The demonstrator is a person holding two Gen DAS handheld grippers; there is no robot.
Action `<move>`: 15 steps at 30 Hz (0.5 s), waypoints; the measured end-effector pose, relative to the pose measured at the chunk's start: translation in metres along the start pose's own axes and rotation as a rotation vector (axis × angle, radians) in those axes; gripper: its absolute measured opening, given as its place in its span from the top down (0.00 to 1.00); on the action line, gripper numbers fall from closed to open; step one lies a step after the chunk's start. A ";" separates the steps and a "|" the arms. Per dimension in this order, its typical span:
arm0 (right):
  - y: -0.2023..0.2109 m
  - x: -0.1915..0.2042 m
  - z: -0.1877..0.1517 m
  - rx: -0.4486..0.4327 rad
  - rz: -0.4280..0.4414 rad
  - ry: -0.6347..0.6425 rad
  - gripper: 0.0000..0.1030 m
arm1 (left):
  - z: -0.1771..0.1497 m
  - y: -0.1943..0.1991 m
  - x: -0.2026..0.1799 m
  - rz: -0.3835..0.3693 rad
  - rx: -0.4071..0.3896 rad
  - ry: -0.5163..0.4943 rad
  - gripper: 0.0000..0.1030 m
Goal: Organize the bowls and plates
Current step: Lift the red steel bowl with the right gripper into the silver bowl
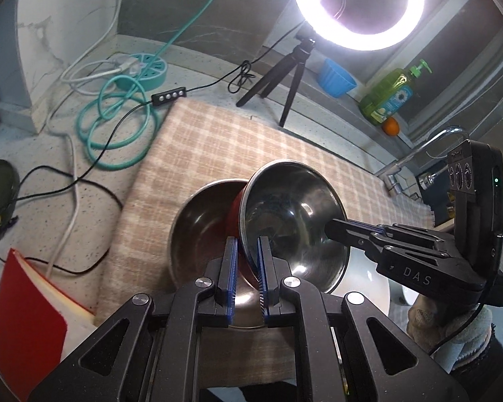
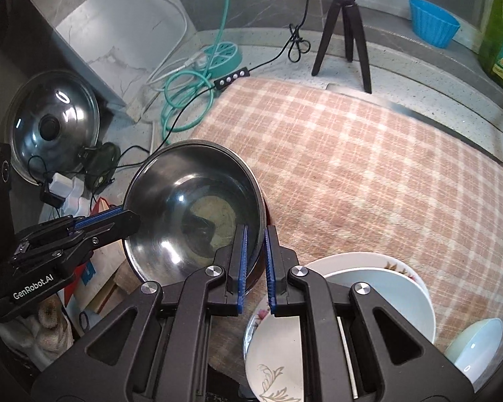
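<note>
We see a checked beige cloth (image 2: 369, 174) on the bench. Both tongs, left (image 1: 246, 268) and right (image 2: 255, 261), pinch one tilted steel bowl (image 2: 191, 207) over a second steel bowl (image 1: 201, 221). Three stacked white plates (image 2: 385, 288), empty.

Ahead and to the right of the right gripper (image 2: 255, 264), the checked cloth (image 2: 369, 167) lies bare up to the tripod (image 2: 343, 30) at its far edge. Just below and right of its jaws, stacked plates (image 2: 385, 288) crowd the near edge. To its left, a glass lid (image 2: 53, 124), coiled cables (image 2: 184, 100) and a book (image 2: 107, 281) clutter the counter.
</note>
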State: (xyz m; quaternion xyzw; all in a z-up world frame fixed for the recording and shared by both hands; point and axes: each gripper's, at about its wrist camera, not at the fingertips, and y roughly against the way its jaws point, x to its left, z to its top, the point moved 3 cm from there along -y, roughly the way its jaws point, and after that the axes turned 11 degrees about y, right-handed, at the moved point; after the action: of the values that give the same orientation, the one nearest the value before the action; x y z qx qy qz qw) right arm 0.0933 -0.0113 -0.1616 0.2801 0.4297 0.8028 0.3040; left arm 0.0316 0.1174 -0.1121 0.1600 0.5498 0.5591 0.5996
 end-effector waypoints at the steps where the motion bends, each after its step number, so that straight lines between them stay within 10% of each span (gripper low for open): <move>1: -0.003 0.002 0.000 0.007 0.000 0.005 0.90 | -0.001 -0.001 0.003 0.004 0.002 0.003 0.91; 15: -0.027 0.011 -0.004 0.070 -0.019 0.043 0.90 | -0.011 -0.013 0.021 0.066 0.042 -0.002 0.91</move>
State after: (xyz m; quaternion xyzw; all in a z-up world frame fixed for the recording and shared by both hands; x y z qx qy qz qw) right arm 0.0898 0.0065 -0.1852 0.2694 0.4667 0.7901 0.2923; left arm 0.0242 0.1265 -0.1361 0.1911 0.5551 0.5668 0.5780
